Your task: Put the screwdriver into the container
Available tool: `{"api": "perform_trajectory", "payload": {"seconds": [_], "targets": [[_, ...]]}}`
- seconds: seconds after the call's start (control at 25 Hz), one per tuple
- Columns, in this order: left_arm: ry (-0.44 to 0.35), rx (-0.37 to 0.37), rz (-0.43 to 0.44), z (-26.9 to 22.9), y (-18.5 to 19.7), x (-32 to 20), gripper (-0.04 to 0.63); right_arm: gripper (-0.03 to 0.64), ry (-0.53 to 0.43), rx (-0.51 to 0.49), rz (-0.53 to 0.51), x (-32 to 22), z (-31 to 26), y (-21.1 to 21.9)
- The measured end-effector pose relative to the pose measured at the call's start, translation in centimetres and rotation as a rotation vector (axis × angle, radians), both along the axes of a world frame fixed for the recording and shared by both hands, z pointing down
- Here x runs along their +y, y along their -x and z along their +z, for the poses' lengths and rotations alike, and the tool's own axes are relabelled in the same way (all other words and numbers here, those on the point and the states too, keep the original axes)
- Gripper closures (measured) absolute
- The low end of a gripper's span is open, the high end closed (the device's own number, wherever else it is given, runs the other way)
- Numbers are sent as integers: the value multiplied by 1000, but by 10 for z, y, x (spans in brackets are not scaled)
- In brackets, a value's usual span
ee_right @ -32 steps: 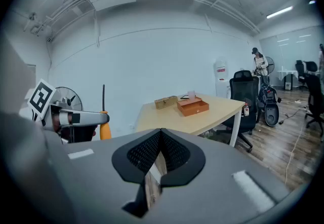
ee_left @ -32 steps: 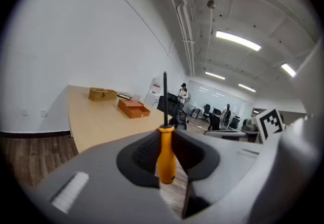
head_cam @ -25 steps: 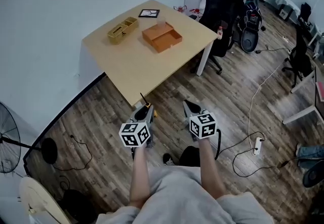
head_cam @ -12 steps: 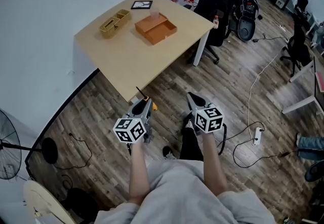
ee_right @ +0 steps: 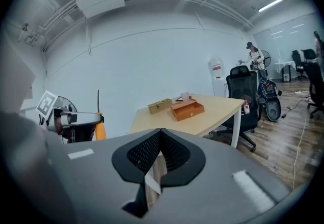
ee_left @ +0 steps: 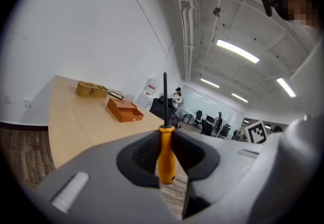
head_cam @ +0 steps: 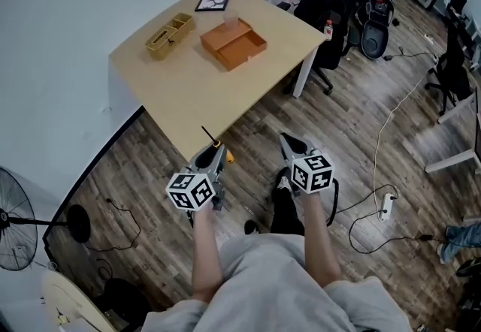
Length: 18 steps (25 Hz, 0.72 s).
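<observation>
A screwdriver [head_cam: 213, 144] with an orange handle [ee_left: 166, 159] and a black shaft stands upright between the jaws of my left gripper [head_cam: 212, 158], which is shut on the handle. The gripper hangs over the wooden floor just short of the near corner of the table [head_cam: 188, 98]. The orange open container [head_cam: 234, 43] sits toward the table's far side, also visible in the left gripper view as an orange box [ee_left: 124, 111] and in the right gripper view [ee_right: 187, 109]. My right gripper [head_cam: 290, 144] is beside the left one, jaws shut [ee_right: 160, 132] with nothing in them.
A wicker basket [head_cam: 169, 31] and a small picture frame [head_cam: 211, 4] lie left of and behind the container. A black office chair [head_cam: 331, 0] stands off the table's right side. Cables and a power strip [head_cam: 385, 206] lie on the floor; a fan [head_cam: 15, 218] stands at left.
Both grippers have moved forward toward the table's near corner, the screwdriver still held in the left one.
</observation>
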<state>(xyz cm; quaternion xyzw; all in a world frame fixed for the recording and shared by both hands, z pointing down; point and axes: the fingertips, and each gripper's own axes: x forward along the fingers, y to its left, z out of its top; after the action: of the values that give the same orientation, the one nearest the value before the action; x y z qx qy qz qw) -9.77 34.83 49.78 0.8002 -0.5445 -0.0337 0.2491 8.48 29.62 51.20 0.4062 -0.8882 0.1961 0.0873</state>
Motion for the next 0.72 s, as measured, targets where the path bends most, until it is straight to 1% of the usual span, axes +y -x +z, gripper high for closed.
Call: {"api": "perform_trajectory", "payload": {"seconds": [0.12,0.28,0.36,0.48,0.64,0.72], "targets": [[6,1,-8,2,3,-33,468,616,12,7,-6,-34,5,-1],[25,-20,5,6,2,-84,467,617,24,6,-2,-83,12,-4],[32,-28,7,8,1,-111,468,617,35,26,-10,-106,22,-4],[38,-25,-12,9,-1,-153,468,616,41,64,-42,-143,30,-5],[51,-16,-36,8,-5,-202,468,615,43,51,-63,-197,26,-12],[55,-28,-48,7,-8,-224,468,616,45,45,-71,-223,25,-16]]}}
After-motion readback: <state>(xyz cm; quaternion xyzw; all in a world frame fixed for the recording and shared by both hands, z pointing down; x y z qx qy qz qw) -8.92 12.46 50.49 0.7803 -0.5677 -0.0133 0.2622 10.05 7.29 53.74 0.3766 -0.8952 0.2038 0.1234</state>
